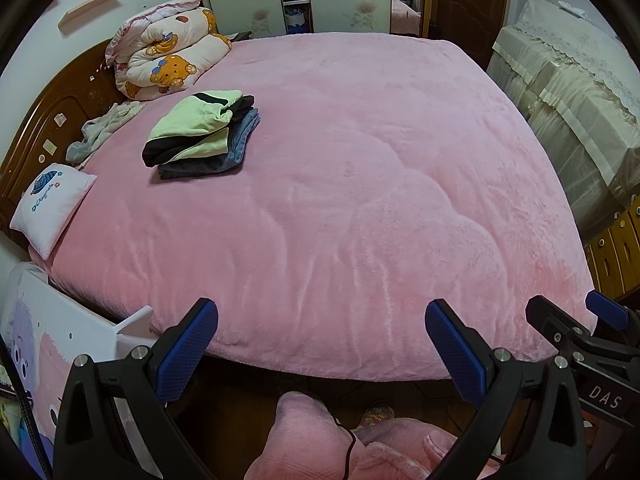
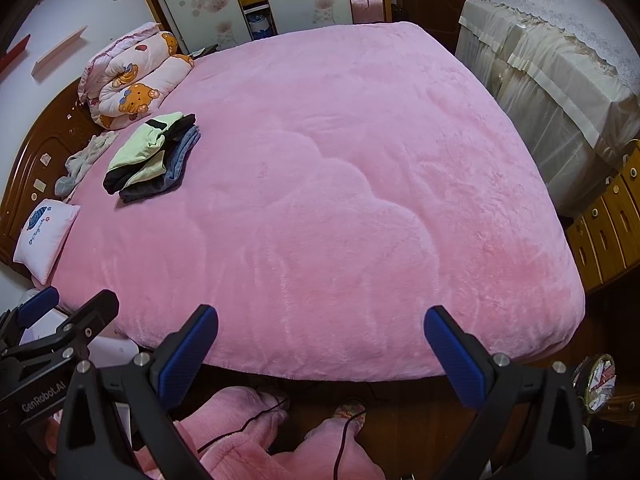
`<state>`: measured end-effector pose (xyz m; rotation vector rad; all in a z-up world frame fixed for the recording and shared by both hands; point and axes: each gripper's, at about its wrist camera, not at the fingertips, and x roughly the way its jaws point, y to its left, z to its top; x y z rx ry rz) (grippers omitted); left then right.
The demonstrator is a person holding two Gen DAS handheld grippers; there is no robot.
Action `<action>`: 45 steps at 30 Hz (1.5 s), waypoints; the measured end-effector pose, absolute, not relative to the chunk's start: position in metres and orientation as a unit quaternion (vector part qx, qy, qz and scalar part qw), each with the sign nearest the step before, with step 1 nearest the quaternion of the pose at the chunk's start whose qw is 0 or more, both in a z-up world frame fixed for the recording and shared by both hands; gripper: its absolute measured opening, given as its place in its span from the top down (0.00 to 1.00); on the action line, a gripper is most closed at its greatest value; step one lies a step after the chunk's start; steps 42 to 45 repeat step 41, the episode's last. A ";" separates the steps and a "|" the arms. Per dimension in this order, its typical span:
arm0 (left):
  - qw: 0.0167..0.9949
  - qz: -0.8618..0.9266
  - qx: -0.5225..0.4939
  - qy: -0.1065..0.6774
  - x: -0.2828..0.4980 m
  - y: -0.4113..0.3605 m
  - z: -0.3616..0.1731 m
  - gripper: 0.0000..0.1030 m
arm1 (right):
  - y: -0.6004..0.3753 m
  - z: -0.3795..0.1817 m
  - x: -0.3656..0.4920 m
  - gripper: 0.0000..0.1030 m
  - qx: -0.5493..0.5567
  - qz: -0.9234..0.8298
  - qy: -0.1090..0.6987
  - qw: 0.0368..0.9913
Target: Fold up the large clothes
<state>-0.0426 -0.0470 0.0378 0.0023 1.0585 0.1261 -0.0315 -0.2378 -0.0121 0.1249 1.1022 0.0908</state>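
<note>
Fingers spread wide on my left gripper [image 1: 321, 348] and right gripper [image 2: 321, 354], both empty; folded clothes [image 1: 202, 134] at ten o'clock on the bed [image 1: 360, 200].

Pink bedspread [image 1: 360, 160], green-black-blue folded clothes [image 1: 200, 132], bear-print quilt [image 1: 168, 56], seemingly blue-padded tongs [image 1: 320, 344].

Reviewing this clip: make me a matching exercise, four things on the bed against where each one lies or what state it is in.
Things:
1. folded clothes stack
2. bear-print quilt
3. small white pillow
4. grey garment

Descriptions:
A. rolled up at the far corner by the headboard
B. crumpled, unfolded, against the headboard
C. neat pile, light green piece on top
D. near corner by the headboard, blue embroidery

Pairs: 1-C, 2-A, 3-D, 4-B
</note>
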 end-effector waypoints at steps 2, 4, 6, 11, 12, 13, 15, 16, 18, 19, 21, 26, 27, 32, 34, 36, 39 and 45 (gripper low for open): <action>0.861 0.061 0.001 0.505 -0.043 -0.048 0.038 0.00 | -0.238 -0.012 -0.031 0.00 0.060 0.044 0.524 0.849; 0.861 0.061 0.001 0.505 -0.043 -0.048 0.038 0.00 | -0.238 -0.013 -0.031 0.00 0.060 0.044 0.524 0.848; 0.861 0.060 0.001 0.506 -0.042 -0.047 0.038 0.00 | -0.240 -0.014 -0.031 0.00 0.059 0.044 0.525 0.848; 0.861 0.059 0.001 0.506 -0.041 -0.047 0.038 0.00 | -0.242 -0.014 -0.029 0.00 0.059 0.044 0.526 0.848; 0.861 0.059 0.001 0.506 -0.041 -0.046 0.038 0.00 | -0.241 -0.014 -0.030 0.00 0.059 0.044 0.526 0.847; 0.860 0.058 0.002 0.506 -0.040 -0.046 0.037 0.00 | -0.242 -0.013 -0.029 0.00 0.059 0.044 0.526 0.847; 0.861 0.059 0.001 0.506 -0.041 -0.047 0.037 0.00 | -0.242 -0.014 -0.030 0.00 0.059 0.044 0.526 0.848; 0.860 0.058 0.002 0.506 -0.041 -0.047 0.037 0.00 | -0.242 -0.014 -0.029 0.00 0.059 0.044 0.526 0.847; 0.860 0.056 0.003 0.507 -0.039 -0.045 0.036 0.00 | -0.243 -0.014 -0.029 0.00 0.059 0.045 0.527 0.847; 0.860 0.056 0.004 0.507 -0.039 -0.045 0.036 0.00 | -0.243 -0.015 -0.029 0.00 0.059 0.044 0.527 0.847; 0.860 0.056 0.003 0.507 -0.039 -0.044 0.036 0.00 | -0.245 -0.017 -0.030 0.00 0.059 0.043 0.528 0.846; 0.860 0.054 0.005 0.508 -0.038 -0.044 0.035 0.00 | -0.247 -0.017 -0.028 0.00 0.059 0.044 0.528 0.846; 0.860 0.053 0.007 0.508 -0.037 -0.042 0.035 0.00 | -0.247 -0.017 -0.028 0.00 0.059 0.044 0.528 0.846; 0.861 0.046 0.013 0.506 -0.034 -0.038 0.035 0.00 | -0.248 -0.017 -0.028 0.00 0.060 0.041 0.529 0.845; 0.862 0.043 0.015 0.505 -0.033 -0.038 0.035 0.00 | -0.247 -0.017 -0.028 0.00 0.061 0.039 0.529 0.845; 0.862 0.042 0.017 0.505 -0.032 -0.037 0.035 0.00 | -0.246 -0.017 -0.029 0.00 0.062 0.036 0.530 0.845; 0.862 0.039 0.018 0.505 -0.031 -0.036 0.035 0.00 | -0.246 -0.016 -0.028 0.00 0.064 0.033 0.531 0.845; 0.862 0.037 0.020 0.505 -0.030 -0.035 0.034 0.00 | -0.247 -0.015 -0.026 0.00 0.065 0.031 0.532 0.844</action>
